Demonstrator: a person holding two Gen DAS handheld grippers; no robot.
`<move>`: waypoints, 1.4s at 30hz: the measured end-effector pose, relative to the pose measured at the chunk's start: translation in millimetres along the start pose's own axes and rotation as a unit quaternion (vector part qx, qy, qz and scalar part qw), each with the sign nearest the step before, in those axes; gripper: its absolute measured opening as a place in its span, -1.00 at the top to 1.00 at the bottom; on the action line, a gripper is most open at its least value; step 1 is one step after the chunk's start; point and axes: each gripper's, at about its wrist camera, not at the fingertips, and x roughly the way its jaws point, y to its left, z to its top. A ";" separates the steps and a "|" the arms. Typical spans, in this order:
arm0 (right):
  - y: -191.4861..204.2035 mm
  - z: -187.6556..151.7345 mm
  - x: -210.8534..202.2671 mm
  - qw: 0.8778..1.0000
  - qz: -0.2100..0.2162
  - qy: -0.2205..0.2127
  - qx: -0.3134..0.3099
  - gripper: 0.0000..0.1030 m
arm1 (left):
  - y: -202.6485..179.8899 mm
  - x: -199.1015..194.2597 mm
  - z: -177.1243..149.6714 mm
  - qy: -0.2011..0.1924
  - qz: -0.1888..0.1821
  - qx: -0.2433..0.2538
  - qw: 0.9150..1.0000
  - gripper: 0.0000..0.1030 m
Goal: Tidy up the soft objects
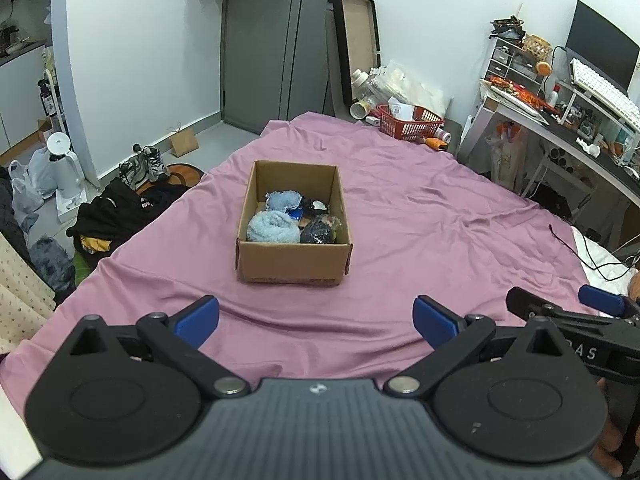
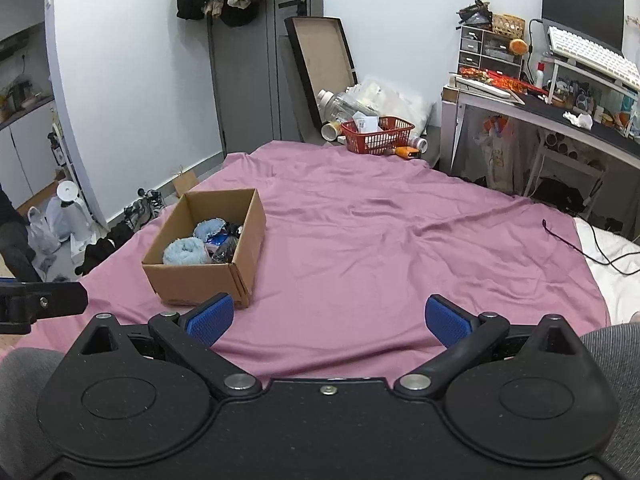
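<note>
Floor, far left: white kettle (image 1: 64,160), plastic bags, a heap of dark clothes (image 1: 116,212) and shoes (image 1: 146,166) beside the bed.
Left gripper (image 1: 316,322): blue fingers spread wide, nothing between them, held over the near part of the sheet (image 1: 420,208).
Box (image 1: 294,258): open cardboard, standing on the pink sheet ahead of the left gripper; in the right wrist view it sits to the left (image 2: 192,280).
Box contents: a light blue fluffy roll (image 1: 272,228) at the near left, a second blue fluffy piece (image 1: 282,200) behind it, a dark bundle (image 1: 320,230) at the near right; smaller items between them are too tangled to tell.
Right gripper (image 2: 328,318): fingers apart and empty, over bare sheet well to the right of the box; its tip shows at the right edge of the left wrist view (image 1: 560,308).
Far end of bed: red basket (image 2: 378,134).
Right: desk (image 2: 560,112) with keyboard and monitor.
</note>
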 end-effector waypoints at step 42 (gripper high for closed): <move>-6.1 1.3 -0.2 1.000 0.007 -0.010 0.012 -1.00 | 5.7 7.4 -2.7 0.003 0.013 0.001 1.000 -0.98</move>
